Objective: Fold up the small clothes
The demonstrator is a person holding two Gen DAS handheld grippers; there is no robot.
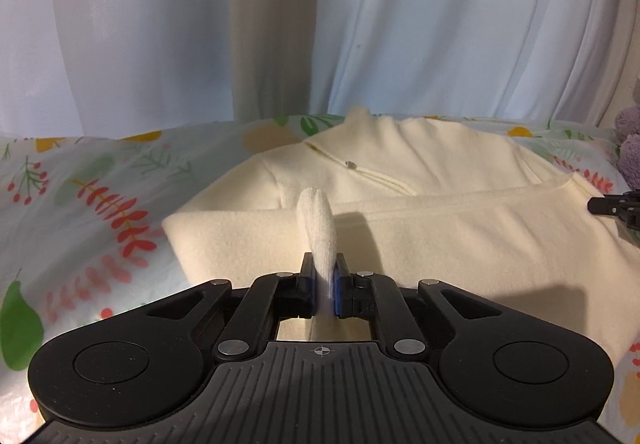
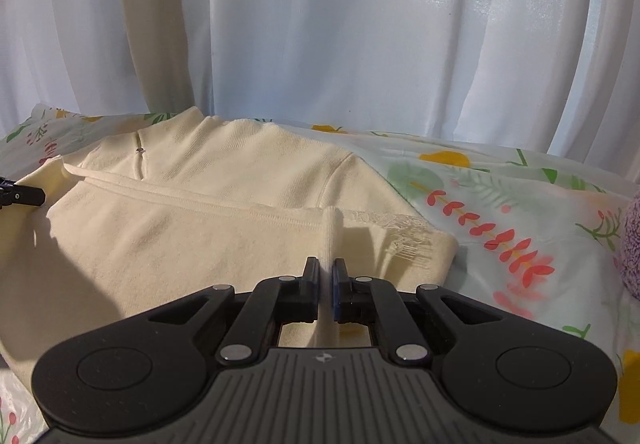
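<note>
A cream fleece pullover (image 1: 420, 211) with a short zip collar lies on the floral sheet, its lower part folded up over the chest. It also shows in the right wrist view (image 2: 208, 219). My left gripper (image 1: 323, 268) is shut on a pinched ridge of the folded hem near the garment's left side. My right gripper (image 2: 326, 268) is shut on a ridge of the hem near the garment's right side. Each gripper's tip shows in the other view, the right one (image 1: 614, 205) and the left one (image 2: 22, 195).
A floral sheet (image 1: 80, 203) covers the bed. White curtains (image 1: 440, 23) hang close behind the far edge. A purple plush toy sits at the right, seen in the left wrist view (image 1: 630, 147) and the right wrist view (image 2: 632, 244).
</note>
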